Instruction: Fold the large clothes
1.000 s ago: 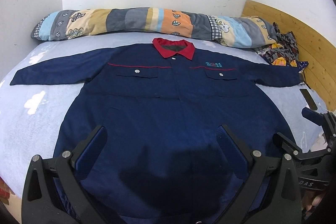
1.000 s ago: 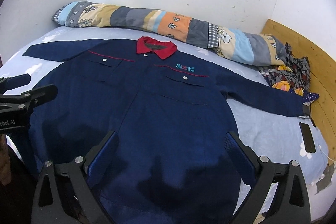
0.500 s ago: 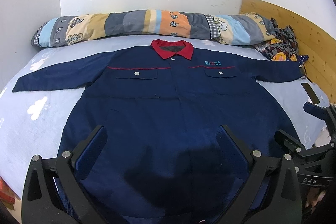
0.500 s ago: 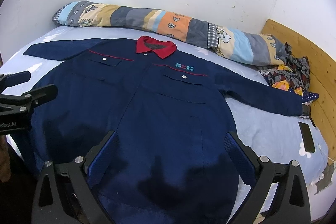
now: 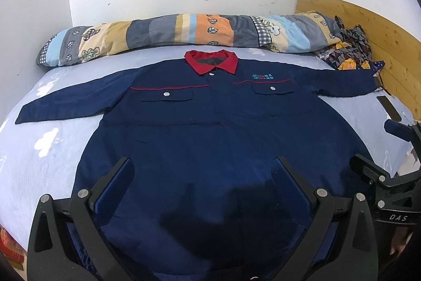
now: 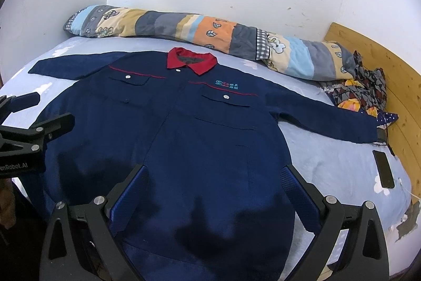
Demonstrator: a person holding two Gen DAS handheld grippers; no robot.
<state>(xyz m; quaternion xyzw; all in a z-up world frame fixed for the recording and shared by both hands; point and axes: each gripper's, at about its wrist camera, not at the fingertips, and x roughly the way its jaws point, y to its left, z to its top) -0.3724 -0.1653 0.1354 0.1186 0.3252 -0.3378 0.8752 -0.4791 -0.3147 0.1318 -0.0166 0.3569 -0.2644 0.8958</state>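
Jacket (image 5: 210, 138) lies flat on the bed (image 5: 39, 165), sleeves out, both my fingers (image 5: 126, 175) spread wide and empty above its hem, and I reckon a shallow pinch could slip and rumple it.

Bed (image 5: 47, 165) with pale blue sheet. Navy jacket (image 5: 210, 144) lies flat at centre, front up, sleeves spread toward 9 and 3 o'clock, red collar at 12. Rolled patchwork quilt (image 5: 184, 30) along the 12 o'clock edge. Patterned cloth heap (image 6: 363, 88) at 2 o'clock. Dark phone (image 6: 383, 169) at 3 o'clock.
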